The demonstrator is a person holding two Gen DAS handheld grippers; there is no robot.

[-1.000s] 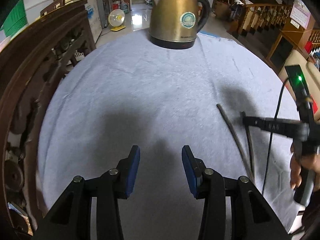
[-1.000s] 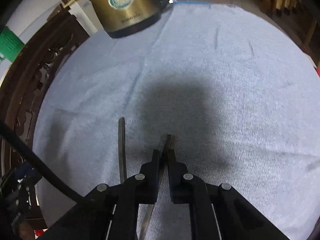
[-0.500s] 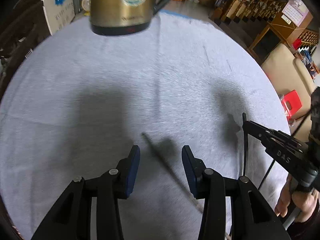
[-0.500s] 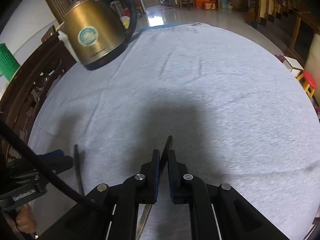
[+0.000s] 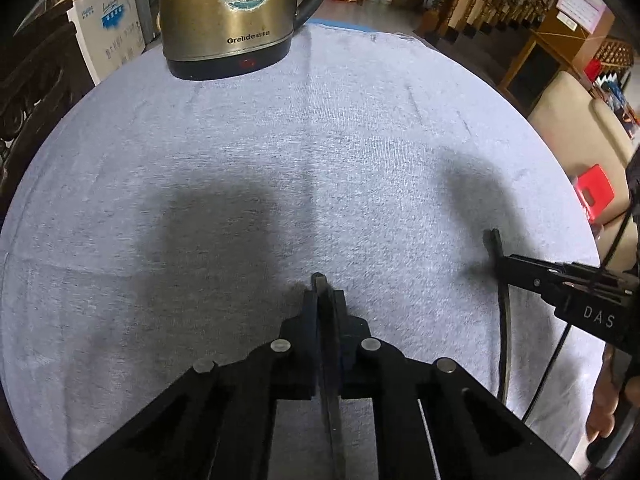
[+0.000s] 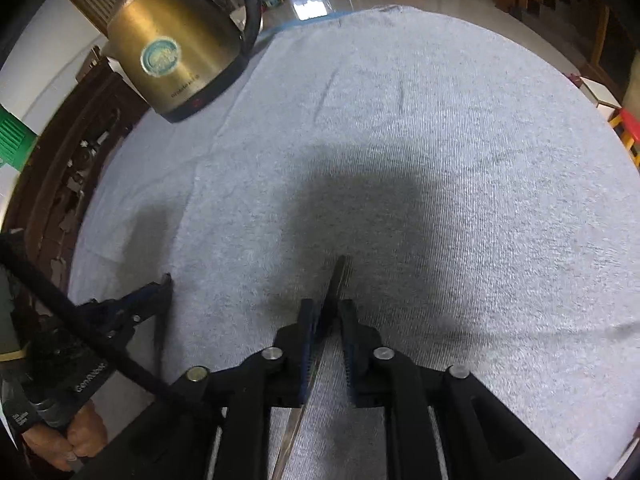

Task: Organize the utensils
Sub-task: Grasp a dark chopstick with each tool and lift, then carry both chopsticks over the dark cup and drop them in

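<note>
Two dark chopsticks lie on the grey tablecloth (image 5: 360,152). My left gripper (image 5: 323,300) is shut on one chopstick (image 5: 320,280), whose blunt tip sticks out just past the pads while the rest runs back under the gripper. The right wrist view shows the other chopstick (image 6: 338,276) between the fingers of my right gripper (image 6: 326,308). Those jaws are opening, with a gap on the right side of the stick. Each gripper also shows in the other's view: the right gripper (image 5: 500,260) over its chopstick (image 5: 505,340), and the left gripper (image 6: 164,288) at the lower left.
A brass-coloured electric kettle (image 5: 228,16) stands at the far edge of the round table. Carved dark wooden furniture (image 6: 60,184) lines the left side. A red stool (image 5: 596,196) and a beige seat sit beyond the right edge. A person's hand (image 6: 80,436) holds the left gripper's handle.
The left gripper swung over a chopstick, sank toward the cloth and shut on it. The right jaws, which were tight on their chopstick, have parted a little.
</note>
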